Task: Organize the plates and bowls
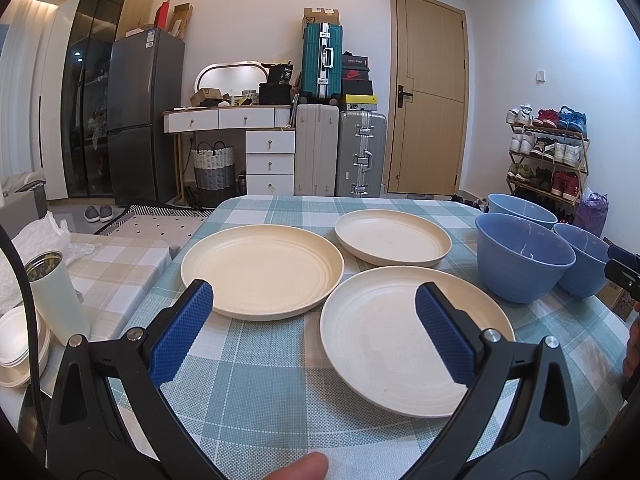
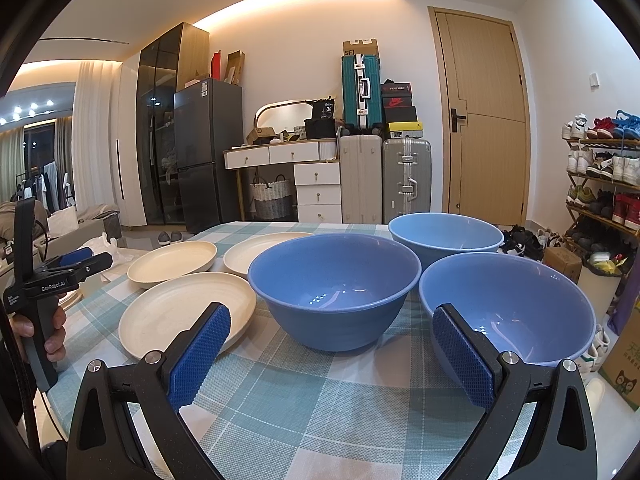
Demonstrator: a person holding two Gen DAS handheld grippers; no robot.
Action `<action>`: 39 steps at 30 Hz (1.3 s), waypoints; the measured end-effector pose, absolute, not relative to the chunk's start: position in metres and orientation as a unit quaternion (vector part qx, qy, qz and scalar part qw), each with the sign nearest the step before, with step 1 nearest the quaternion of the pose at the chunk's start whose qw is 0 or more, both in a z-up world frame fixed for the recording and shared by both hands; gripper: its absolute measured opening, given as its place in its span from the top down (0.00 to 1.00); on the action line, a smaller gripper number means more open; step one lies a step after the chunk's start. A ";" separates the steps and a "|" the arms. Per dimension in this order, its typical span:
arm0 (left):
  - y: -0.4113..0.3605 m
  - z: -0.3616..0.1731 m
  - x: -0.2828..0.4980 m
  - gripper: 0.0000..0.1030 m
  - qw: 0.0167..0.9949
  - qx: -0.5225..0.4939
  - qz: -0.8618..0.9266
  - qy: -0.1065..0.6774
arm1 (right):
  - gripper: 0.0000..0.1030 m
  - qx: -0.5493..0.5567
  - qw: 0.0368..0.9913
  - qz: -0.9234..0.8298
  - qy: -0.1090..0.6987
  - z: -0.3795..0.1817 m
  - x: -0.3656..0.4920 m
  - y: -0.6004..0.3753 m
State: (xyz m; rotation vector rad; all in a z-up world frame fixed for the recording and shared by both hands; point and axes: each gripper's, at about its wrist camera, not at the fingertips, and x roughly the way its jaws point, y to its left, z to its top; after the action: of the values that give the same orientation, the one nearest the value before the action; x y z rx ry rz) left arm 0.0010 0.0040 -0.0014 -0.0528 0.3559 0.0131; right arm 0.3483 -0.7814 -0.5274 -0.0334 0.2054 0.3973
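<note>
Opening position here: nothing is stacked yet, both tools held low at the near edge of the checked tablecloth (image 1: 256, 364). The left gripper (image 1: 314, 332) is spread wide and empty, its right finger overlapping the near plate (image 1: 380, 344) in view, though contact can't be judged. The right gripper (image 2: 330, 354) is spread and empty too, lined up between the middle bowl (image 2: 334, 288) and the near right bowl (image 2: 516, 312). In the right view a hand (image 2: 44, 332) grips the left tool's handle, level. Next move, I'd say: pinch a rim and lift one dish onto its twin, so the fingers must straddle an edge. Further back sit the left plate (image 1: 260, 270) and far plate (image 1: 394, 236), then the far bowl (image 2: 446, 234), all apart, none nested
</note>
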 end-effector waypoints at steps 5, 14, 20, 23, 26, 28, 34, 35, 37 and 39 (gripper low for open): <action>0.006 -0.002 -0.001 0.02 0.984 -0.029 0.009 0.178 | 0.00 -0.015 0.976 0.192 0.105 -0.525 0.344 -0.777; 0.011 0.001 0.001 0.02 0.979 -0.029 0.023 0.200 | 0.00 -0.011 0.974 0.180 0.137 -0.526 0.357 -0.778; 0.018 0.013 -0.004 0.02 0.976 -0.035 0.035 0.211 | 0.00 -0.026 0.973 0.171 0.153 -0.508 0.353 -0.767; 0.025 0.023 -0.007 0.02 0.974 -0.040 0.048 0.217 | 0.00 -0.024 0.970 0.175 0.164 -0.501 0.350 -0.760; 0.032 0.033 -0.010 0.02 0.973 -0.039 0.055 0.221 | 0.00 -0.035 0.967 0.181 0.175 -0.492 0.349 -0.750; 0.035 0.041 -0.012 0.02 0.972 -0.034 0.056 0.223 | 0.00 -0.041 0.966 0.182 0.177 -0.485 0.349 -0.742; 0.047 0.063 -0.016 0.02 0.970 -0.033 0.066 0.233 | 0.00 -0.039 0.960 0.210 0.181 -0.461 0.349 -0.713; 0.050 0.066 -0.016 0.02 0.969 -0.037 0.065 0.237 | 0.00 -0.039 0.959 0.212 0.184 -0.456 0.351 -0.708; 0.055 0.072 -0.016 0.02 0.966 -0.042 0.064 0.246 | 0.00 -0.038 0.957 0.218 0.187 -0.450 0.353 -0.698; 0.059 0.078 -0.017 0.02 0.966 -0.043 0.062 0.248 | 0.00 -0.037 0.955 0.225 0.192 -0.445 0.355 -0.690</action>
State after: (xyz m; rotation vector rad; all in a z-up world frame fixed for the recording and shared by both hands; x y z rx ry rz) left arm -0.0172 0.0589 0.0778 -0.0869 0.5017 0.1264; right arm 0.3551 -0.6896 -0.4451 -0.0751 0.3890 0.4575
